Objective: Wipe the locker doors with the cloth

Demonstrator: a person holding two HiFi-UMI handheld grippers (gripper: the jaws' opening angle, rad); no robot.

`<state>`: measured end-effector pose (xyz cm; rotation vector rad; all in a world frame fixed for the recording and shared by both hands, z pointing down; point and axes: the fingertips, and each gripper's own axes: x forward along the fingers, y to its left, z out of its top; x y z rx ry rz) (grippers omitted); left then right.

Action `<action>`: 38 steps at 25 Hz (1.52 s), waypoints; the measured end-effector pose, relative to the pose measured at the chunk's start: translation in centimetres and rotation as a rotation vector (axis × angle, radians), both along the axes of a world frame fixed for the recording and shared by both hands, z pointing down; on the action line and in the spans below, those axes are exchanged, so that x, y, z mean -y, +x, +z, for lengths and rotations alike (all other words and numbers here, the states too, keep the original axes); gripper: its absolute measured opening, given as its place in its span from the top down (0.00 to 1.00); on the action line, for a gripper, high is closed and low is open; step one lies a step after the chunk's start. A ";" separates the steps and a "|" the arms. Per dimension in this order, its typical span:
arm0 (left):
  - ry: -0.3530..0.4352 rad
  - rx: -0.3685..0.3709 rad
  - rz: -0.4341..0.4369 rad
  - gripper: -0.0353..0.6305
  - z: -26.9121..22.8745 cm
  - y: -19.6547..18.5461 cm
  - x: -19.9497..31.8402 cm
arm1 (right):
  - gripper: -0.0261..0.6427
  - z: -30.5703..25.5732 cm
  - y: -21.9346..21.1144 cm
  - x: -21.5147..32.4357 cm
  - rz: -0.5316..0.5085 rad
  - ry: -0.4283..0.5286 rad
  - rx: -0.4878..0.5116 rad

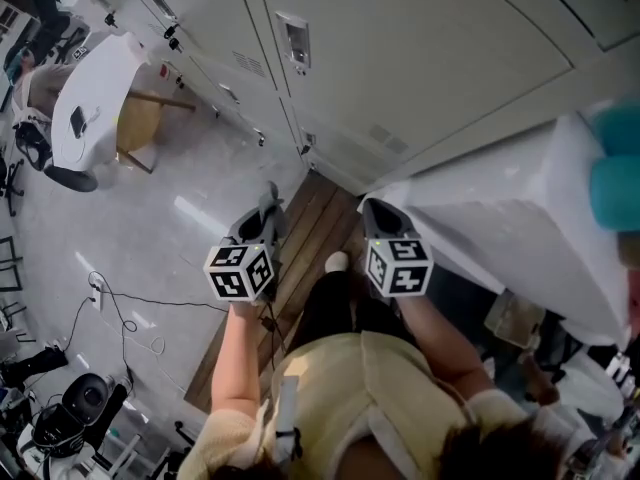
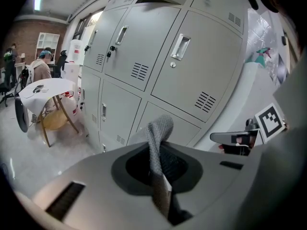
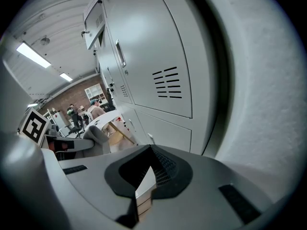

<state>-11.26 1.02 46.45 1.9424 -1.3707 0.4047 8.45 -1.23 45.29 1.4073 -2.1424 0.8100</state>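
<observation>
A grey knitted cloth (image 2: 160,128) sticks up from my left gripper (image 2: 162,183), which is shut on it. In the head view that cloth (image 1: 269,211) hangs at the tip of the left gripper (image 1: 262,230), short of the grey locker doors (image 1: 400,58). The locker doors (image 2: 192,71) fill the left gripper view, a little way off. My right gripper (image 1: 381,218) is held beside the left one, its jaws shut with nothing between them. In the right gripper view the right gripper (image 3: 144,188) points along a vented locker door (image 3: 153,66), and the cloth (image 3: 98,135) shows at the left.
A white covered table (image 1: 520,208) with teal items (image 1: 615,163) stands close on my right. Wooden boards (image 1: 300,248) lie underfoot. Farther left are a round white table (image 1: 95,93), a wooden chair (image 1: 140,123), people (image 2: 41,68) and floor cables (image 1: 120,313).
</observation>
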 end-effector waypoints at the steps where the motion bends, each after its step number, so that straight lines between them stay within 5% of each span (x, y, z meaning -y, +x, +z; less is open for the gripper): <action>1: -0.001 0.001 -0.004 0.92 -0.1 -0.1 -0.1 | 0.96 -0.2 -0.1 0.0 -0.001 0.002 0.003; 38: 0.031 0.011 -0.021 0.92 -3.4 -0.5 -1.3 | 0.96 -3.6 -1.1 0.7 -0.022 0.068 0.029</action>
